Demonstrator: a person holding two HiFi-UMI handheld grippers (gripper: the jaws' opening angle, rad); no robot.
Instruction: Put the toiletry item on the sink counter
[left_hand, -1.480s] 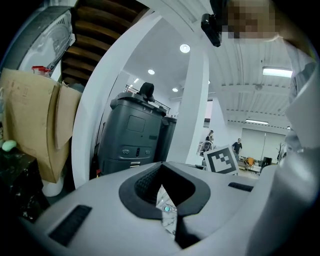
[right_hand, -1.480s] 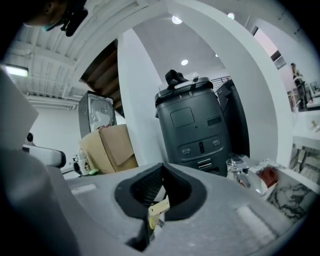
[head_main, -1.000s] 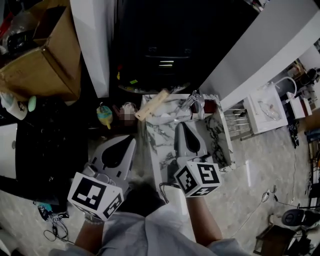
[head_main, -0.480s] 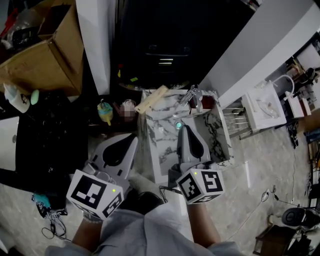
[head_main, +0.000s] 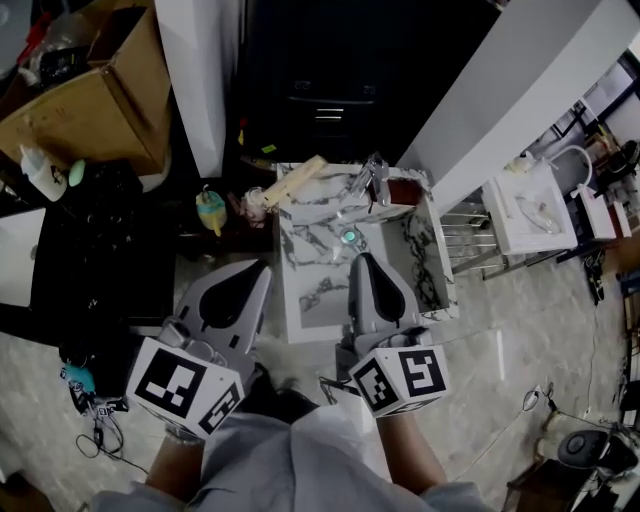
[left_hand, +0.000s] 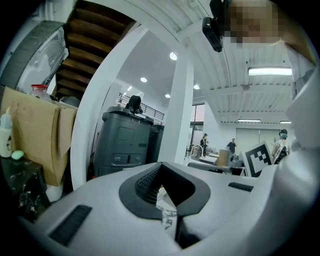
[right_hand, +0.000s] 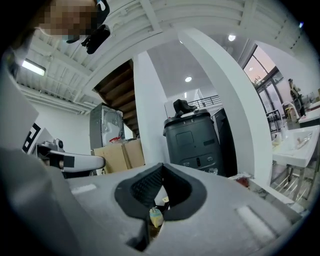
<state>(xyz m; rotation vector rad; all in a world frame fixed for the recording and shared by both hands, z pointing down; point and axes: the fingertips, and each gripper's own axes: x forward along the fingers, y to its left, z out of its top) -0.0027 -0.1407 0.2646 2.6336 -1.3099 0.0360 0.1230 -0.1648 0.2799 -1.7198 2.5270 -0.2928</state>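
The toiletry item (head_main: 349, 236) stands on the marble counter (head_main: 310, 300), toward its 12 o'clock end and roughly mid-width. From the head view only a round teal top shows, so its long axis runs straight up, with the cap toward the camera. In the right gripper view the same toiletry item (right_hand: 156, 216) shows side-on through the notch between the jaws, upright, with a pale yellowish body under a teal-and-white cap.

The right tool (head_main: 364, 258) hovers over the counter, pointing to 12 o'clock. The toiletry item sits just off its tips at 11 o'clock, with a thin strip of marble between them. Its jaws are closed tip to tip and grip nothing.

The left tool (head_main: 263, 266) is at 9 o'clock of the right one, beside the counter's left edge, its nose pointing to about 1 o'clock. Its jaws are pressed together and empty, and veined marble shows through their notch.

A faucet (head_main: 372, 180) rises at the counter's 12 o'clock edge. Across the 11 o'clock corner lies a pale wooden stick (head_main: 290, 184), its long axis running from 8 to 2 o'clock and its lower end past the edge. A cardboard box (head_main: 90, 110) sits well off at 10 o'clock.
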